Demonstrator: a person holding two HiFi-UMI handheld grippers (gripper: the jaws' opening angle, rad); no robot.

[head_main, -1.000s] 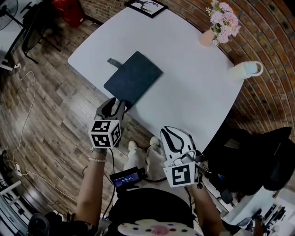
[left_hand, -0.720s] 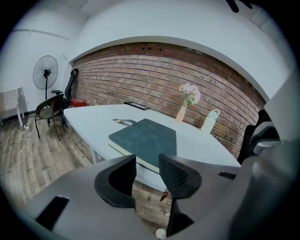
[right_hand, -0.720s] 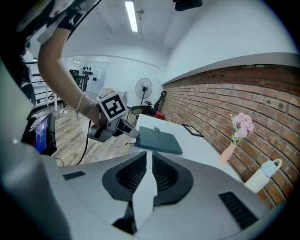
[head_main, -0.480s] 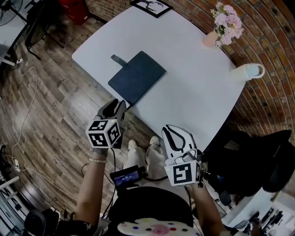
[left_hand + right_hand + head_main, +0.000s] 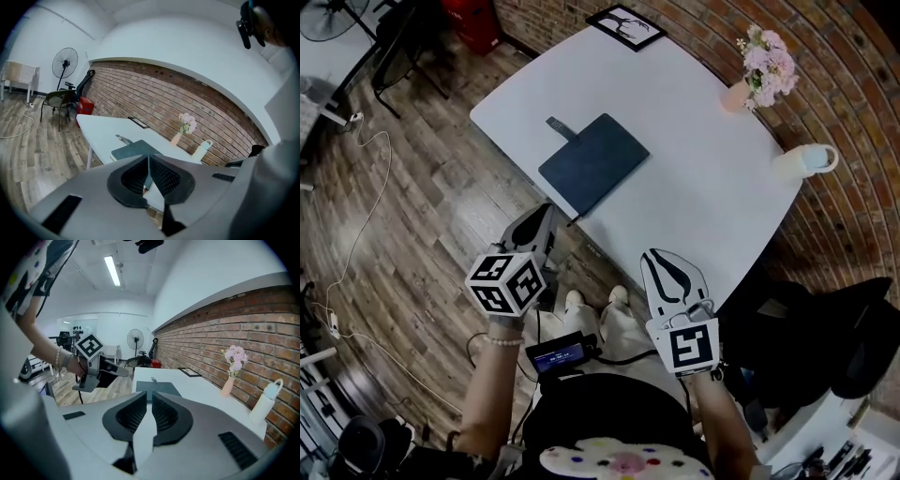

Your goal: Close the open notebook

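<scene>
Left gripper (image 5: 542, 216): jaws have just closed; pads meet, nothing between them. Right gripper (image 5: 664, 264): jaws almost together, empty. Both grippers point forward and slightly downward, side by side, well apart.

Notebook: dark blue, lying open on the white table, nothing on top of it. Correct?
Not quite. The notebook is closed, not open: the head view shows only its dark blue cover, with the strap sticking out past one edge and no pages showing. The rest stands: it lies flat on the white table with nothing on top of it.
</scene>
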